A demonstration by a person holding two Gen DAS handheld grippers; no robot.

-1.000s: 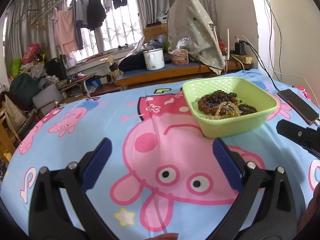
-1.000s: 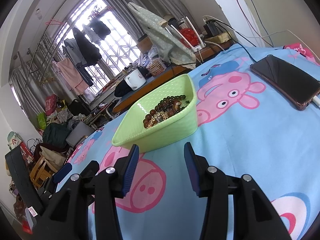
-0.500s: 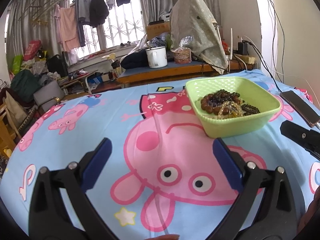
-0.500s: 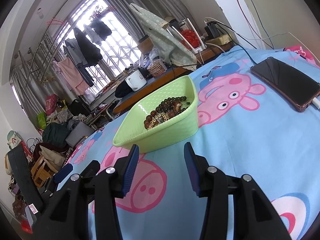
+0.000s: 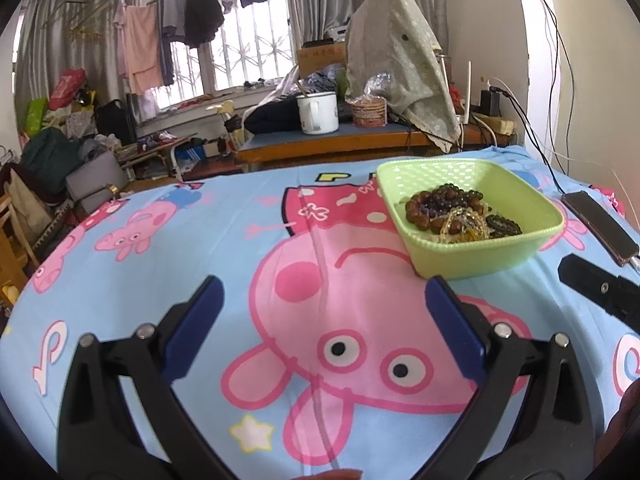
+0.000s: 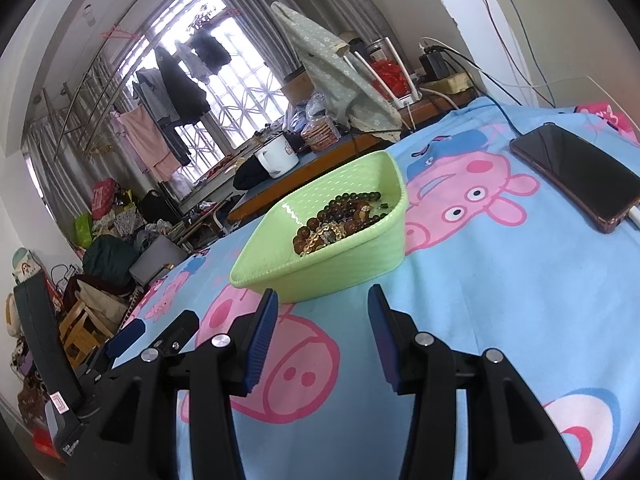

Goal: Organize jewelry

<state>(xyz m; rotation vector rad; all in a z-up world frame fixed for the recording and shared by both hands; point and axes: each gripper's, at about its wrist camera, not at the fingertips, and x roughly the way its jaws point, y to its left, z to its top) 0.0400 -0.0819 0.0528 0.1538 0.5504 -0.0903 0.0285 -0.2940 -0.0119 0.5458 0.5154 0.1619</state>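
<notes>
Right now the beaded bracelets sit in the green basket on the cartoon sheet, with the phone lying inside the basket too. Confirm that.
Not quite. The phone lies on the sheet, beside the green basket and apart from it, as the right wrist view shows. The beaded bracelets do sit in the basket.

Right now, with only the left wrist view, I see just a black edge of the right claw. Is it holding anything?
Observer: No. The right claw is open and empty, pointing at the basket's near wall.
Operator: Is the phone at my right edge plugged in?
Observer: Yes. A white plug sits in the near end of the phone.
</notes>
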